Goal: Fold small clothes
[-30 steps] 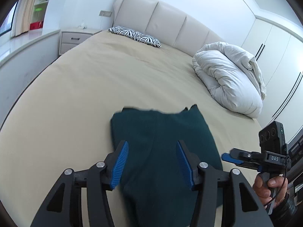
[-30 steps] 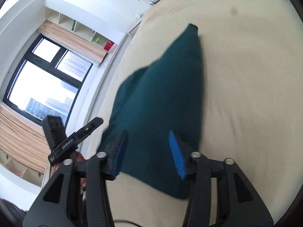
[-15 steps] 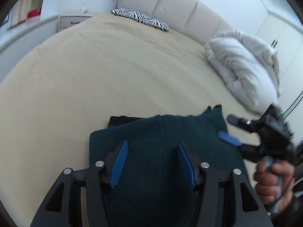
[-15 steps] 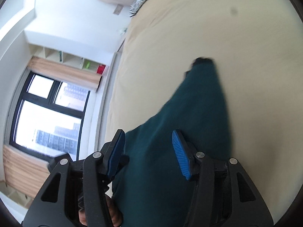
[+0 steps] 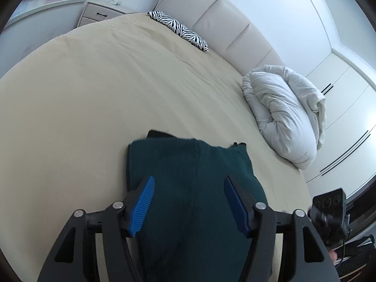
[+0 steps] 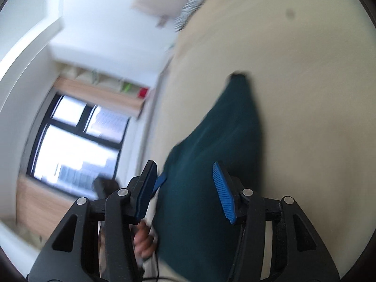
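A dark teal garment (image 5: 192, 183) lies folded on the beige bed (image 5: 94, 98), near the front edge. It also shows in the right wrist view (image 6: 211, 164), blurred. My left gripper (image 5: 189, 204) is open and empty, hovering over the near part of the garment. My right gripper (image 6: 185, 188) is open and empty, over the garment's near end, with the camera tilted. The right gripper's body (image 5: 329, 211) shows at the lower right of the left wrist view. A blue pad of the left gripper (image 6: 161, 181) peeks in the right wrist view.
A white bundled duvet (image 5: 286, 115) lies at the right of the bed. A zebra-print pillow (image 5: 181, 30) sits by the padded headboard (image 5: 218, 21). A nightstand (image 5: 101, 14) stands at the far left. White wardrobes (image 5: 340, 94) line the right wall. A window (image 6: 75, 141) is at the left.
The left gripper has tilted up and drawn back a little over the garment. The right gripper has pulled back toward the bed's front edge and swung, blurring its view. Both stay open.
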`<move>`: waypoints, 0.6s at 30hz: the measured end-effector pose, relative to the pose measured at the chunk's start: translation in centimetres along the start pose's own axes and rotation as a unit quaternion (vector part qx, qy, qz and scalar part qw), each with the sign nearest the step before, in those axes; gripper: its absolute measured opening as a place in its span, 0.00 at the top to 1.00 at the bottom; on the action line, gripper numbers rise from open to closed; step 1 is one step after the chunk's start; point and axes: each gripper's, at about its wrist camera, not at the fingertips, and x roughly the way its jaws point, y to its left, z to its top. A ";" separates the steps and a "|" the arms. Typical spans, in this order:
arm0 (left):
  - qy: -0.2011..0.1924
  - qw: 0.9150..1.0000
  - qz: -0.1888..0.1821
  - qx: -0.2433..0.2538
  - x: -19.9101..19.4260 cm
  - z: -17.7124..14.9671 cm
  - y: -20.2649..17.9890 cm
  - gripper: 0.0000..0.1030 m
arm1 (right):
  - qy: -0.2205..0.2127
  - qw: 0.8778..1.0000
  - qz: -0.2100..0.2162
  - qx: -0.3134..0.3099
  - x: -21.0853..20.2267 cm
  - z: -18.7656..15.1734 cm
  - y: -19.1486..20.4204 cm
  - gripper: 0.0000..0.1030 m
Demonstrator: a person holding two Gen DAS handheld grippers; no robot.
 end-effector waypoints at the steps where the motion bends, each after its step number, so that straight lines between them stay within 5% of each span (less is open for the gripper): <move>1: 0.007 1.000 0.002 -0.001 0.1 -0.5 0.2 0.33 | 0.020 1.000 0.017 -0.013 0.4 -1.6 0.8 0.48; 3: 0.026 0.999 0.026 0.000 0.5 -1.3 1.1 0.33 | 0.060 0.998 0.023 -0.027 1.7 -4.1 1.2 0.40; 6: 0.040 0.999 0.025 -0.014 0.0 -2.4 2.6 0.39 | 0.085 0.996 0.001 -0.026 3.3 -6.2 -0.5 0.46; 11: 0.026 0.999 0.013 -0.026 -3.6 -3.4 3.5 0.32 | 0.047 0.998 -0.032 -0.034 -0.1 -6.3 -0.1 0.46; 13: 0.025 0.999 0.003 -0.036 -3.9 -3.4 3.7 0.28 | 0.025 0.997 -0.061 -0.043 -1.2 -5.8 0.2 0.27; 18: 0.054 0.997 0.002 -0.046 -2.5 -3.1 3.8 0.28 | 0.014 0.998 -0.066 -0.017 -1.9 -3.2 -1.4 0.23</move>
